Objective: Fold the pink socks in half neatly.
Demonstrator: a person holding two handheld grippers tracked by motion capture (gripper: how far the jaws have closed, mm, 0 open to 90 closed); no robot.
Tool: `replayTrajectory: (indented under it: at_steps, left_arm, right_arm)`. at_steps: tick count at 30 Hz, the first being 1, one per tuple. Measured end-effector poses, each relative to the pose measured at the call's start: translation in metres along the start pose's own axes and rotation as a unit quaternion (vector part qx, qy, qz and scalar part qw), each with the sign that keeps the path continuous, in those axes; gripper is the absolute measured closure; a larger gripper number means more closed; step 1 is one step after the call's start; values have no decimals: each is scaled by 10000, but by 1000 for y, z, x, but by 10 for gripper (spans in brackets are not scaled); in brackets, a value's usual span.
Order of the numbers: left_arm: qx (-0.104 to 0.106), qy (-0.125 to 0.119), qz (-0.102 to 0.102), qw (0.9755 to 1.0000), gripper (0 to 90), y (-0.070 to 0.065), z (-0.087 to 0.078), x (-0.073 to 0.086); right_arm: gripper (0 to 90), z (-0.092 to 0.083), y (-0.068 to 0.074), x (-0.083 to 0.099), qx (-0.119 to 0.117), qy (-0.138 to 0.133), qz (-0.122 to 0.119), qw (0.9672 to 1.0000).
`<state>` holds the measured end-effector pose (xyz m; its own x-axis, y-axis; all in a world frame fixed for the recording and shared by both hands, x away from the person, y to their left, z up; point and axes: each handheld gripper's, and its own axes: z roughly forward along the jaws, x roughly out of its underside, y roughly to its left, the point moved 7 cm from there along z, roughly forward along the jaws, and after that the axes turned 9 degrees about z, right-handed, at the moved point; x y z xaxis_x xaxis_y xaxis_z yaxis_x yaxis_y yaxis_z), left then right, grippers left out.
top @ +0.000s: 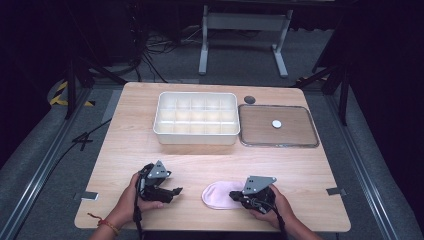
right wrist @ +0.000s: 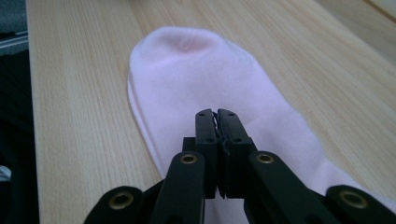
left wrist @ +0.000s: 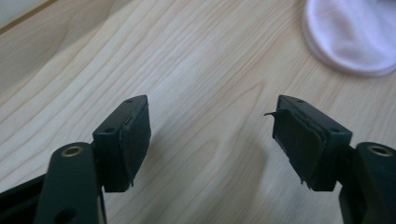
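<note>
Wooden table (top: 125,150): right fingers (right wrist: 227,121) closed over sock (right wrist: 187,74).

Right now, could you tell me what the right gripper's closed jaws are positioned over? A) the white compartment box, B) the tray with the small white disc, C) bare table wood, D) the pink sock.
D: in the right gripper view the right gripper has its jaws shut together directly above the pink sock, which lies flat on the table.

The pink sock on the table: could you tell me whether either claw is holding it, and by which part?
The right claw is shut over the pink sock, but whether fabric is pinched cannot be told. The left claw is open, holding nothing.
</note>
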<state>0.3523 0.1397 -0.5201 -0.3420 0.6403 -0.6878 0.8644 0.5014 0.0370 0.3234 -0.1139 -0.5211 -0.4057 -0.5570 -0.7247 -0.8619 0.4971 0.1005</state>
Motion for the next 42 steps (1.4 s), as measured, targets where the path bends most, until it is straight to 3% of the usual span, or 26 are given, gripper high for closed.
replayTrajectory:
  at_steps: [9,13,18,19,21,23,28,30,34,40,42]
  left_arm:
    - [459,-423,-242,9978,367,-20,15,-33]
    - [546,-425,-209,9974,378,-31,26,-45]
    - [390,-268,-137,9988,406,-35,37,-48]
    - [339,-151,-91,9993,451,-36,41,-47]
    - [408,-157,-79,9990,457,-36,42,-48]
    - [341,-34,-6,9994,479,-38,45,-47]
    - [296,35,19,9996,462,-42,49,-46]
    - [225,65,176,9996,449,-44,51,-46]
    - [157,137,242,9995,442,-44,51,-46]
    - [255,161,396,9988,547,-47,50,-47]
    - [278,206,444,9984,524,-51,50,-49]
  right_arm:
    - [893,5,0,1,-29,-71,24,10000]
    - [894,8,1,-1,-52,-71,23,10000]
    - [894,8,1,-2,-63,-82,7,9999]
    - [894,8,1,-2,-70,-66,8,10000]
    - [894,8,1,-2,-71,-64,7,10000]
    - [894,8,1,-2,-49,-66,-42,10000]
    - [894,8,1,-2,-54,-59,-65,9999]
    - [894,8,1,-2,-58,-64,-42,10000]
    - [895,8,1,-1,-59,-56,-80,9999]
    - [895,7,1,-1,-107,-32,-124,9999]
    - [895,7,1,-1,-87,-10,-148,9999]
